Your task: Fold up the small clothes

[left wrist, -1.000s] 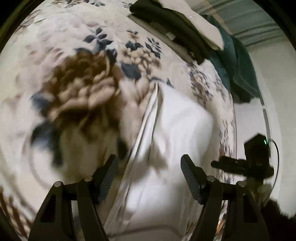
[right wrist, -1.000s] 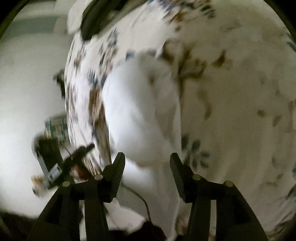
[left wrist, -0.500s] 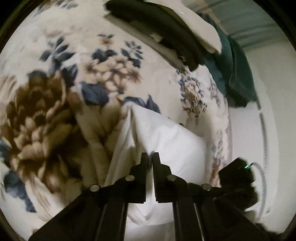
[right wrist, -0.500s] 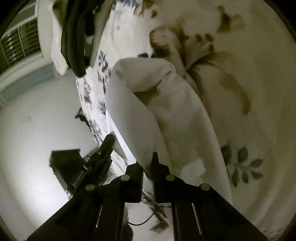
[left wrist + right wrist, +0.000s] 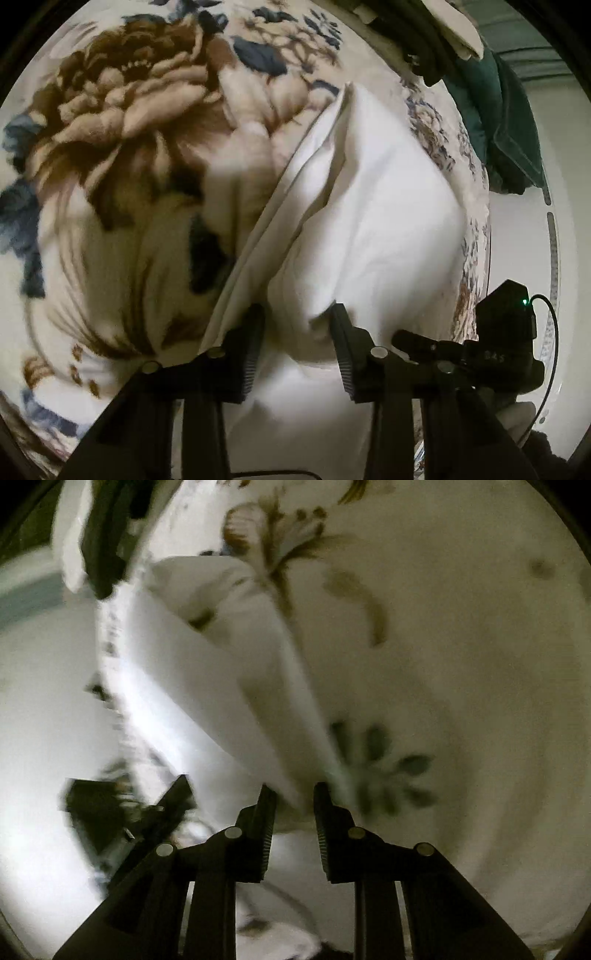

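A white garment lies folded over on the floral blanket, one edge doubled along its left side. My left gripper hovers low over its near end. Its jaws are opening, with a fold of the white cloth loose between them and the pads not pressing it. In the right wrist view the same white garment runs away from my right gripper. Those jaws are opening too, with the garment's corner lying slack between them. The view is blurred.
A stack of dark and pale folded clothes and a dark green cloth sit at the bed's far edge. The other gripper's black body is close on the right. The white floor lies beyond the blanket.
Half a second ago both grippers were shut on the white cloth. Now both sets of jaws have parted, and the cloth has dropped lower onto the blanket.
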Available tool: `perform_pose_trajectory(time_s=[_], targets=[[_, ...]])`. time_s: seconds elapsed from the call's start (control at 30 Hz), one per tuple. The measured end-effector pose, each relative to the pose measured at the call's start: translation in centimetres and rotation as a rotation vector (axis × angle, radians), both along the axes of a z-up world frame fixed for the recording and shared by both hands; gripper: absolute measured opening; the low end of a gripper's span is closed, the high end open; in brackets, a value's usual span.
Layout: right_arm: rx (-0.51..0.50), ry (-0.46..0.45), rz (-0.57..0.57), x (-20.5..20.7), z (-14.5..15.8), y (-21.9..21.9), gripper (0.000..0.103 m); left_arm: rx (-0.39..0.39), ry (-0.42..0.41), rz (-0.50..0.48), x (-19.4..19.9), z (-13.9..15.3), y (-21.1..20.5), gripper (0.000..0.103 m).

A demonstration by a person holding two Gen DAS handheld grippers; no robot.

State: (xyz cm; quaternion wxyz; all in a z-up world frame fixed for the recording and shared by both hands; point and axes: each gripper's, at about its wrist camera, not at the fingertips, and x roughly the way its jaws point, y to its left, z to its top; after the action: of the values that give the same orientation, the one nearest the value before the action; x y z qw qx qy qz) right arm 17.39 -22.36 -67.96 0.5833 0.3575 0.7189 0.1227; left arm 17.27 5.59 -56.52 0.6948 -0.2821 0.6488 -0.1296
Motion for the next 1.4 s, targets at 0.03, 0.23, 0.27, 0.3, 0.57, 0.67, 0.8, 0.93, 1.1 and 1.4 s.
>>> perform_pose_trajectory(time_s=[0.03, 0.23, 0.27, 0.3, 0.57, 0.67, 0.8, 0.93, 1.1, 1.4], targets=[[-0.005, -0.002, 0.016, 0.3, 0.3, -0.1, 0.026, -0.003, -0.003, -0.001, 0.2, 0.5, 0.1, 0.035], [0.017, -0.162, -0.031, 2.6, 4.1, -3.2, 0.081, -0.103, -0.193, 0.015, 4.6, 3.6, 1.7, 0.074], [0.037, -0.188, -0.039, 3.4, 4.3, -3.6, 0.081, -0.119, -0.208, 0.011, 5.9, 3.3, 1.6, 0.074], [0.047, -0.206, -0.041, 4.2, 4.1, -3.8, 0.083, -0.118, -0.217, 0.002, 7.1, 2.8, 1.4, 0.074], [0.117, -0.284, 0.075, 11.3, 0.8, -2.4, 0.085, -0.147, -0.176, -0.090, 13.7, -2.4, -2.5, 0.074], [0.172, -0.276, 0.061, 12.3, -0.3, -1.9, 0.084, -0.180, -0.232, -0.064, 13.1, -1.9, -2.6, 0.062], [0.218, -0.256, 0.048, 12.4, -0.6, -1.8, 0.036, -0.185, -0.213, -0.041, 13.1, -2.2, -1.9, 0.018], [0.208, -0.257, 0.032, 13.0, -0.2, -1.9, 0.027, -0.181, -0.200, -0.045, 14.7, -1.6, -1.7, 0.015], [0.157, -0.298, -0.004, 16.9, 1.3, -1.7, 0.026, -0.156, -0.239, -0.072, 20.1, -0.4, -2.3, 0.015], [0.037, -0.194, -0.049, 21.8, 1.0, -2.4, 0.053, -0.165, -0.132, -0.124, 22.7, -1.1, -1.3, 0.050]])
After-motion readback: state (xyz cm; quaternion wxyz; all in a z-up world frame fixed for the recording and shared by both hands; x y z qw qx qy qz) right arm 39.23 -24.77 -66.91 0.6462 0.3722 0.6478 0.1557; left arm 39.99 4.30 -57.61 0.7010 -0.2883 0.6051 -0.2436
